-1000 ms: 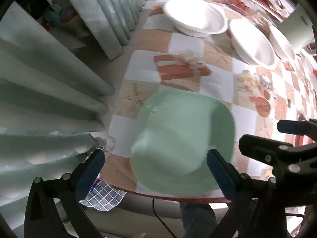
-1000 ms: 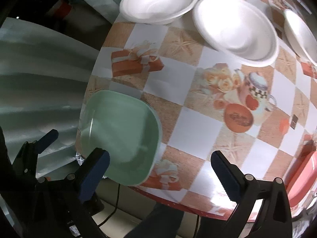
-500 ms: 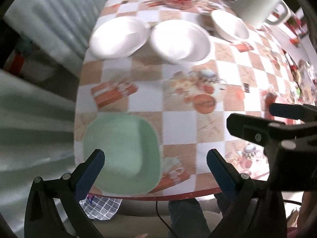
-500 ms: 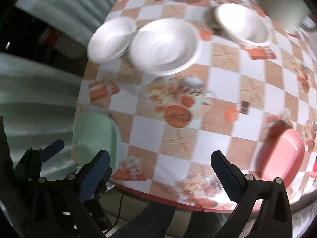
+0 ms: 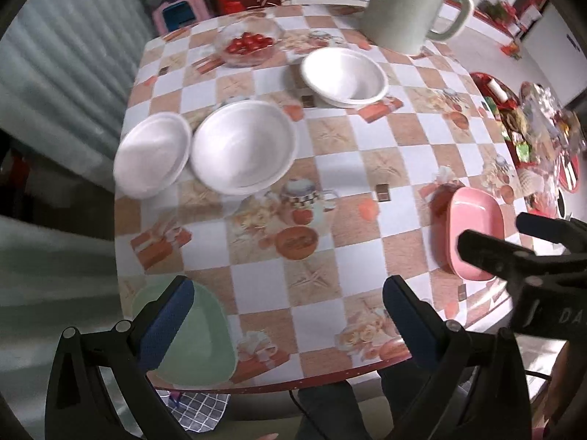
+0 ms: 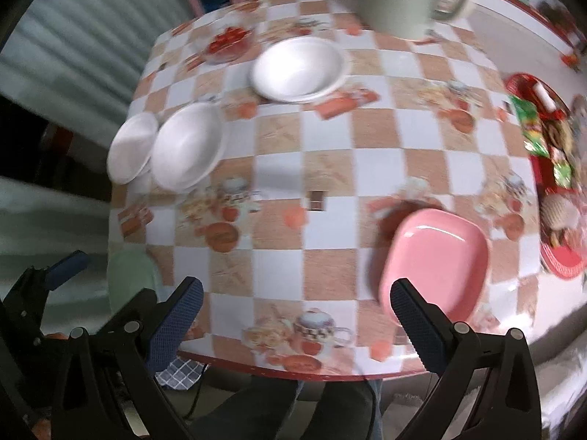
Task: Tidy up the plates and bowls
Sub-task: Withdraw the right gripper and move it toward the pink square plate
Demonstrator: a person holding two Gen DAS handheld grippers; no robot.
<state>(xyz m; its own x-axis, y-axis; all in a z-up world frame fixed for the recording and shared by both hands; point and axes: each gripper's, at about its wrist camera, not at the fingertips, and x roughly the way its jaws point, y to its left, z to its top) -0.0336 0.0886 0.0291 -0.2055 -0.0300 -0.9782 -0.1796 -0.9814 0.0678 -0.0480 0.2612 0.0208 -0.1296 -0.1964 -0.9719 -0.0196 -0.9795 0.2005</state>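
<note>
A glass bowl [image 5: 249, 42] holds red tomatoes. The pink plate [image 6: 436, 256] lies just beyond the wide, empty right tool [image 6: 297, 315].

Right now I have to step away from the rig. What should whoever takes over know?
Left gripper: open, empty, near the table's front edge.
Right gripper: open, empty, close to the pink plate.
Green plate sits at the front left corner; pink plate at the front right.
Three white bowls lie apart farther back.
Nothing is stacked; all the sorting is left.
</note>
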